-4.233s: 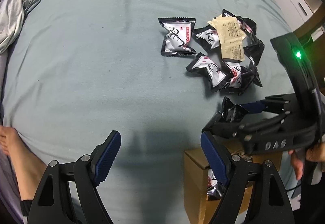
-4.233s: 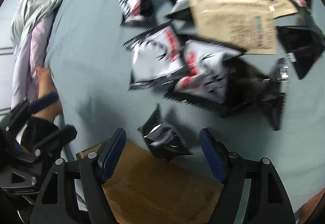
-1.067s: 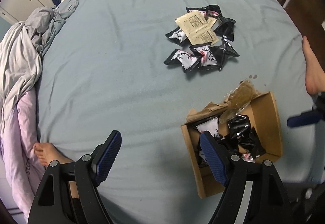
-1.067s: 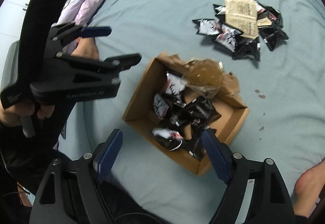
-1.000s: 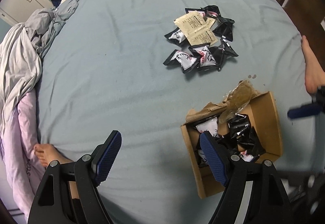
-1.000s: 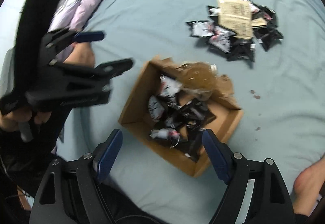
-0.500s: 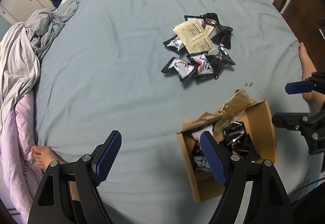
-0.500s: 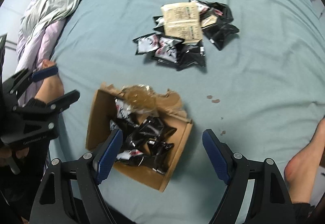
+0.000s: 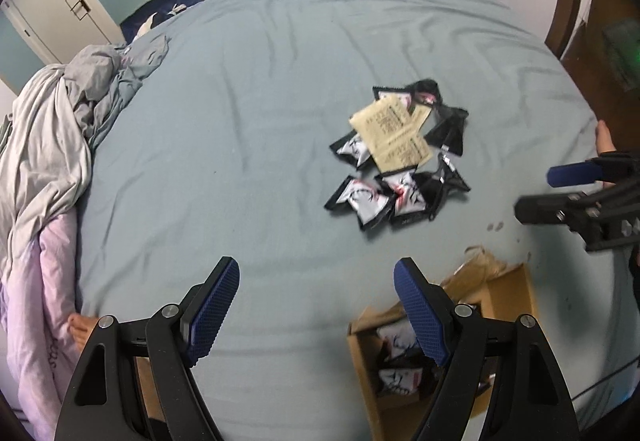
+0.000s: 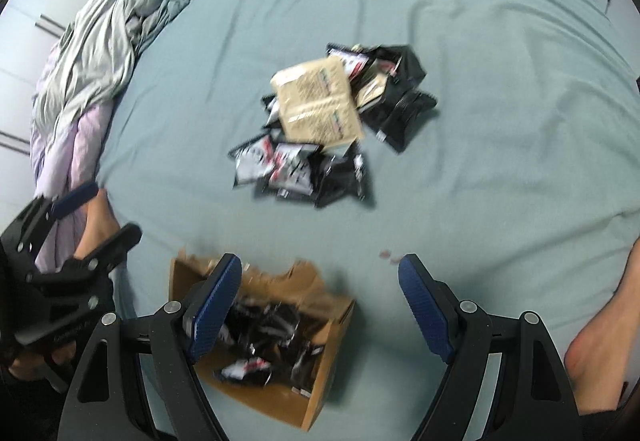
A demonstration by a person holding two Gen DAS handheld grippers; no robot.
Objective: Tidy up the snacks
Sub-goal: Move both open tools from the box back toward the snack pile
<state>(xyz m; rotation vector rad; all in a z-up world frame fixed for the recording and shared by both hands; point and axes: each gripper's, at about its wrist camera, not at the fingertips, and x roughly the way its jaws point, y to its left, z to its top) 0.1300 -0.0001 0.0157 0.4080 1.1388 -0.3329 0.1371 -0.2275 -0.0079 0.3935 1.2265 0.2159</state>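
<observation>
Both grippers (image 9: 316,305) (image 10: 320,305) have swung from box (image 10: 320,393) toward packets (image 10: 320,129), empty.

Bedroom — bed (image 9: 248,89), rumpled duvet (image 9: 44,145), wardrobe (image 9: 52,17)

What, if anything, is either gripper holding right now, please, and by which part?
Nothing is held. The left gripper and right gripper both stand open and empty above the blue-grey bedsheet; the black-and-white snack packets lie untouched.

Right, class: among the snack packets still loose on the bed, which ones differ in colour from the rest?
The flat beige paper packets with dark print, lying on top of the pile. Every other loose packet is glossy black foil with white and red markings.
</observation>
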